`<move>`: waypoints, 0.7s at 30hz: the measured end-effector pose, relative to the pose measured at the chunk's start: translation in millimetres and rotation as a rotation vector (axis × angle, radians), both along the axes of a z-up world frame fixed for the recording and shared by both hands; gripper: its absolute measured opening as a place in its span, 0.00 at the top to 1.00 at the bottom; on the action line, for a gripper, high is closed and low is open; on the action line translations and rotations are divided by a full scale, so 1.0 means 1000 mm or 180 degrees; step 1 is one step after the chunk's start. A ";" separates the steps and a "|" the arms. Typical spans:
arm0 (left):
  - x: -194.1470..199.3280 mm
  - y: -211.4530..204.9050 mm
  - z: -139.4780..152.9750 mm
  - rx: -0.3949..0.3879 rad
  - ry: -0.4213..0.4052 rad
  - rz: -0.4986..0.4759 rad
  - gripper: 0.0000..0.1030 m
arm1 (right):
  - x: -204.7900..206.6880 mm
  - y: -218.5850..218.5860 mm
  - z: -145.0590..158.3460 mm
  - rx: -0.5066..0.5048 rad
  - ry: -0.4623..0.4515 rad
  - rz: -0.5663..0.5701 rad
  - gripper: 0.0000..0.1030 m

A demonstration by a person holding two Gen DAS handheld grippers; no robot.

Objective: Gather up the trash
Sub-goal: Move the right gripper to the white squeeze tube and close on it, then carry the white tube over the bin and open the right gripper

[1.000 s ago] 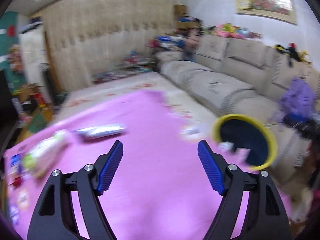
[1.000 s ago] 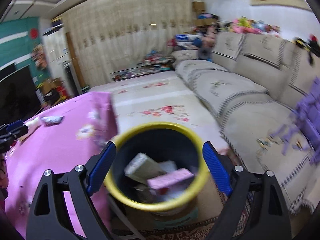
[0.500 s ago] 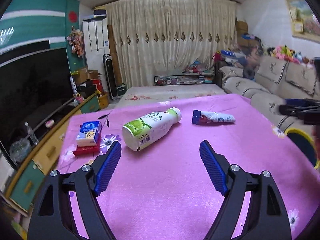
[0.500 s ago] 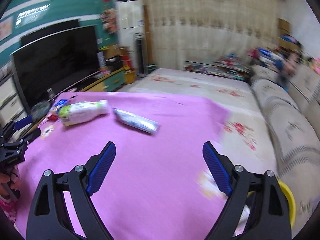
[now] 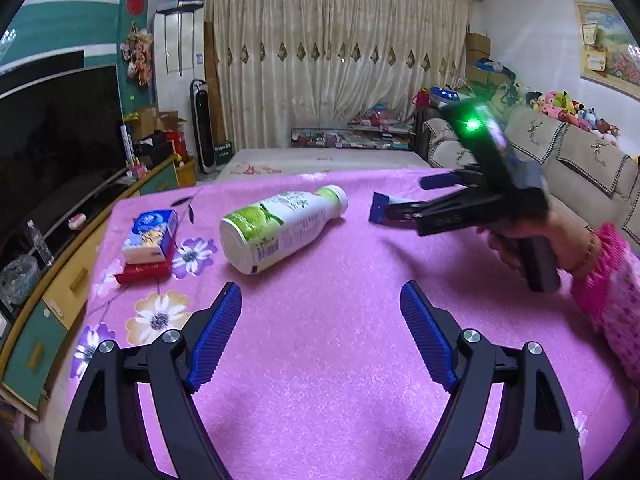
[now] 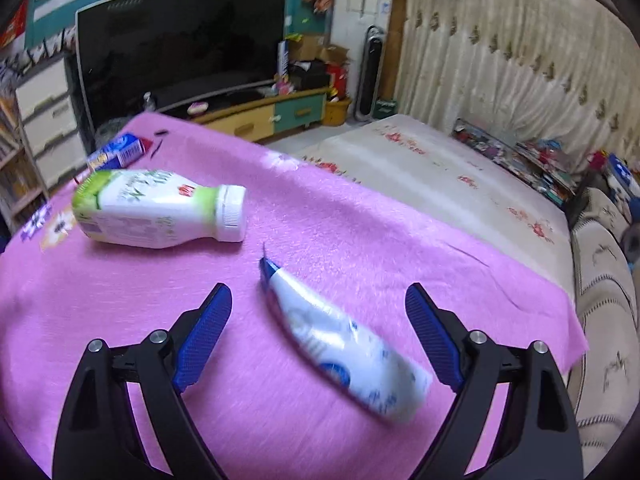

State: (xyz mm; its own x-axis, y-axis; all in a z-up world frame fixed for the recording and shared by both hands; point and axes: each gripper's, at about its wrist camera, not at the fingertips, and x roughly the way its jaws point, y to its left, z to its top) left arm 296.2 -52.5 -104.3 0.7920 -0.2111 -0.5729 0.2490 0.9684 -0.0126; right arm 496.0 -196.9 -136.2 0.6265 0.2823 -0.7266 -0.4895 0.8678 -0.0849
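A white and green bottle (image 5: 280, 228) lies on its side on the pink tablecloth (image 5: 320, 360), ahead of my open, empty left gripper (image 5: 320, 340). It also shows in the right wrist view (image 6: 156, 212). A white and blue tube (image 6: 340, 340) lies between the open fingers of my right gripper (image 6: 320, 336), not clamped. In the left wrist view the right gripper (image 5: 420, 200) straddles the tube (image 5: 380, 208). A small blue carton (image 5: 152, 232) rests on a red box (image 5: 142, 270) at the table's left.
A large TV (image 6: 176, 44) on a low cabinet (image 6: 260, 116) stands left of the table. A sofa (image 5: 576, 160) runs along the right. A floral rug (image 6: 440, 168) and curtains (image 5: 340, 60) lie beyond the table's far edge.
Both grippers have swung from the yellow-rimmed bin back over the table. My right gripper has moved in low so the tube now lies between its open fingers.
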 end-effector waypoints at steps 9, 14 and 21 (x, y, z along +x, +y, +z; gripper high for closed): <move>0.000 -0.008 -0.005 0.0031 0.0035 -0.0104 0.22 | 0.024 -0.012 -0.017 0.0058 0.0427 0.0219 0.40; 0.001 -0.010 -0.008 0.0035 0.0077 -0.0127 0.22 | 0.011 -0.024 -0.012 0.0114 0.0431 0.0000 0.75; 0.000 -0.011 -0.009 0.0039 0.0072 -0.0145 0.22 | -0.035 -0.042 0.002 0.0219 0.0312 -0.0226 0.76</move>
